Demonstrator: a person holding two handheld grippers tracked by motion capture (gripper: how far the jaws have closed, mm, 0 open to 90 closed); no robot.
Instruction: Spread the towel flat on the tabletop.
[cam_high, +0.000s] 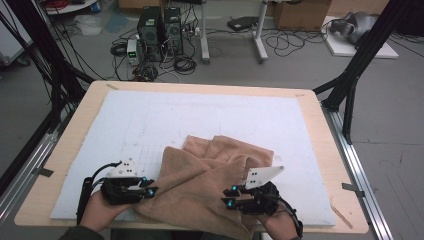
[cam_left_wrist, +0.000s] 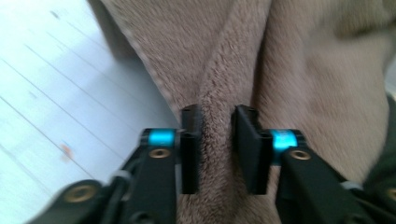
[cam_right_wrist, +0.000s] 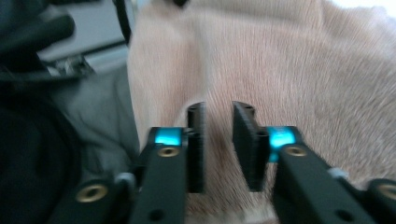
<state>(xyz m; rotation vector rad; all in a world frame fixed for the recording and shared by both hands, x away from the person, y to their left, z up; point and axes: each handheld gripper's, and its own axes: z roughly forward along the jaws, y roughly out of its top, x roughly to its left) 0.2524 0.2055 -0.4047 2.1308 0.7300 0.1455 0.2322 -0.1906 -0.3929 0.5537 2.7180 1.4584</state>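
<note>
White gridded mat (cam_high: 150, 120), fuzzy tan towel (cam_high: 210, 170)

You handle a tan towel (cam_high: 210, 180) of soft, fuzzy, matt cloth. Under it lies a white mat (cam_high: 210, 115), matt and faintly gridded, on a table (cam_high: 75, 150) of pale smooth wood.

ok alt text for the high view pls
A person's two hands hold black grippers, the left gripper and the right gripper, at the near edges of a crumpled tan towel on a white mat covering a wooden table. Computers and cables sit on the floor beyond.
</note>
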